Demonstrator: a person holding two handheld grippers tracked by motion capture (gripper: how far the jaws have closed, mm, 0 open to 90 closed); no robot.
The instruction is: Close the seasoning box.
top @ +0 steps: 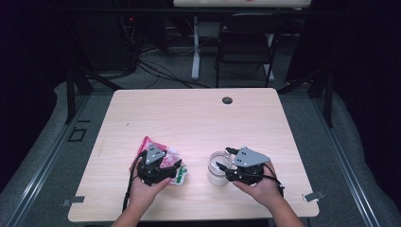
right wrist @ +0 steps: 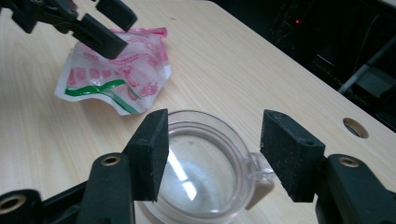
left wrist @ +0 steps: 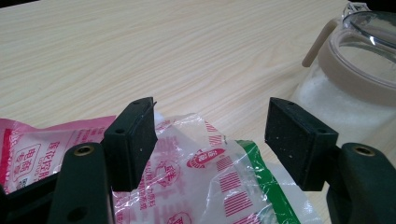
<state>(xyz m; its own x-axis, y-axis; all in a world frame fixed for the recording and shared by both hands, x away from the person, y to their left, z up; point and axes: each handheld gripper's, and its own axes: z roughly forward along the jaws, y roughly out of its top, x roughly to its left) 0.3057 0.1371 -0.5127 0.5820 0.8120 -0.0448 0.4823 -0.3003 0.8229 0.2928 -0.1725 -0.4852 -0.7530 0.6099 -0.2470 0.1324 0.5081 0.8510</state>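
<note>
At the lower centre of the high view, the left gripper (top: 176,166) is hovering open-jawed over the crumpled plastic bag (left wrist: 205,182), while the right gripper (top: 226,165) is spreading its jaws above the lidded jar (right wrist: 205,163), seemingly readying a pour.

two packets (top: 163,158), one jar (top: 217,172)

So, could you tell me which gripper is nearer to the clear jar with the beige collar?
The right gripper. It hovers open directly above the jar, jaws either side of its lid. The left gripper hangs open over the printed plastic bags, with the jar off to its side.
</note>
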